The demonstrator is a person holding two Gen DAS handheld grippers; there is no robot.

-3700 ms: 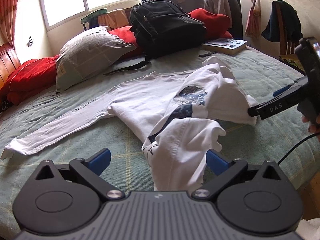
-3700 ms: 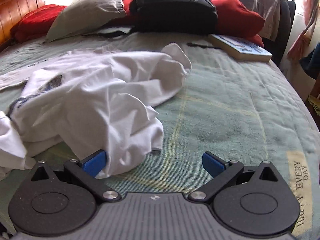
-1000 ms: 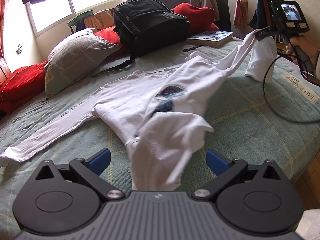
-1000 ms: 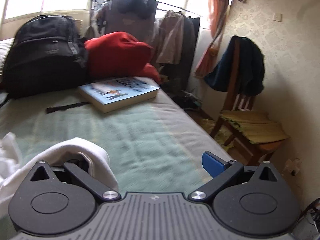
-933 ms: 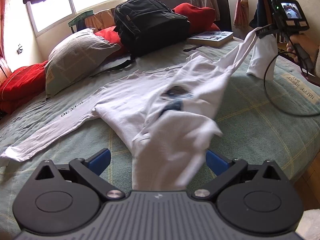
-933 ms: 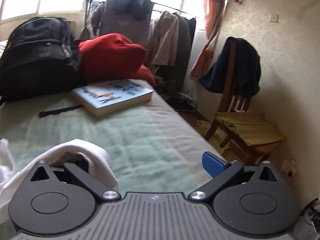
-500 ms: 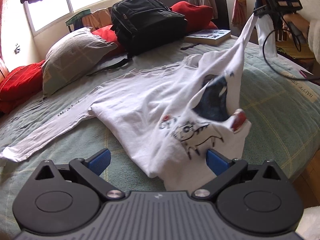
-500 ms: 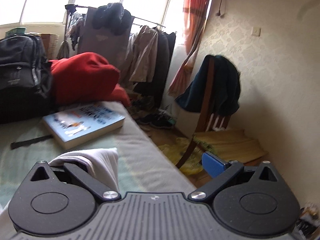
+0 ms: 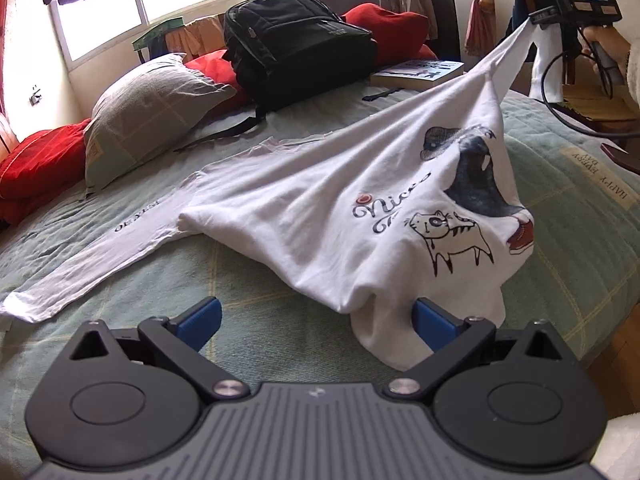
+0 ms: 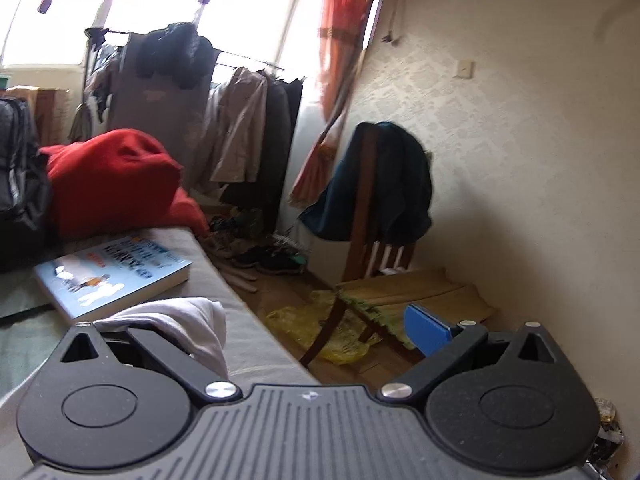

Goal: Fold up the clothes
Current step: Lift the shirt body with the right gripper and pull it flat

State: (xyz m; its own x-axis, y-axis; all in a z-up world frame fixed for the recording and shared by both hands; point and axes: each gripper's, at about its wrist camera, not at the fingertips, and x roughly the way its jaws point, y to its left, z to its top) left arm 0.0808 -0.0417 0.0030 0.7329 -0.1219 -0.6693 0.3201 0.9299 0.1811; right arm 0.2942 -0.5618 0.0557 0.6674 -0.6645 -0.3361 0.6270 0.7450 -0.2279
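Bedroom. We record a bed with a green checked quilt (image 9: 280, 312); at its far side a grey pillow (image 9: 148, 100), red cushions (image 9: 36, 168), a black backpack (image 9: 296, 40) and a book (image 9: 420, 72). A clothes rack (image 10: 240, 128) stands by the window; a wooden chair (image 10: 372, 240) draped with a dark garment sits against the right wall.

The white long-sleeved shirt (image 9: 304, 208), cartoon print up, lies across the quilt, one sleeve stretched to the near left. Our left gripper (image 9: 316, 320) is wide open, blue pads apart; the shirt's hem bunches against the right pad, not clamped. Far right, the right gripper (image 9: 540, 20), held in a hand (image 9: 604, 40), lifts the other sleeve taut off the bed. In the right wrist view the blue pads stand apart, white cloth draped over the left finger; we cannot tell the grip.
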